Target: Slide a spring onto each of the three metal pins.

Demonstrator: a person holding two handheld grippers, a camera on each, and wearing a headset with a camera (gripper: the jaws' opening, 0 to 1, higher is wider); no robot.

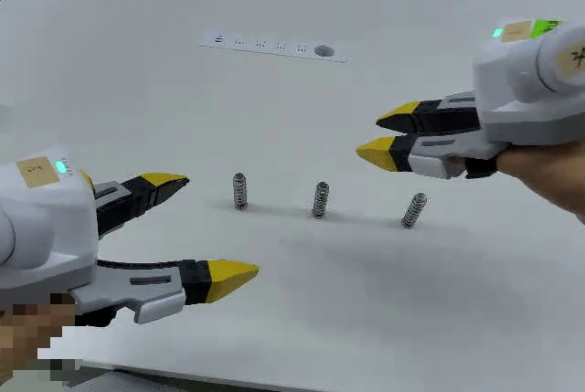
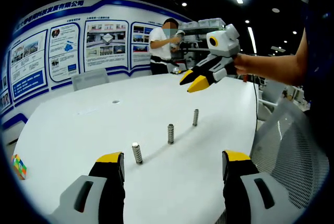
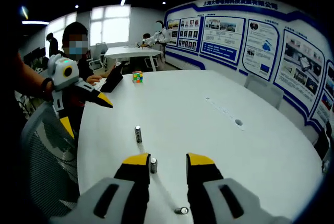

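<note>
Here we go: my left tool hangs low over the near edge of the white tabletop, jaws spread wide, nothing between them. In the left gripper view the same tool frames the whole row through that gap.

The row itself: three springs standing on the tabletop in a line, well apart from one another. The left spring is upright, the middle spring nearly so, and the right spring leans over at a clear tilt. From the left gripper view the left spring carries a small metal cap on top, which I take to be a pin's head; the pins are otherwise too hidden to judge.

My right tool hovers above and behind the right spring, clear of it, jaws parted by a narrower gap, gripping nothing. In the right gripper view the right tool has the middle spring just beside one jaw tip, not between the jaws.

Further back, a socket strip sits in the tabletop, and a coloured cube rests near the far edge.
</note>
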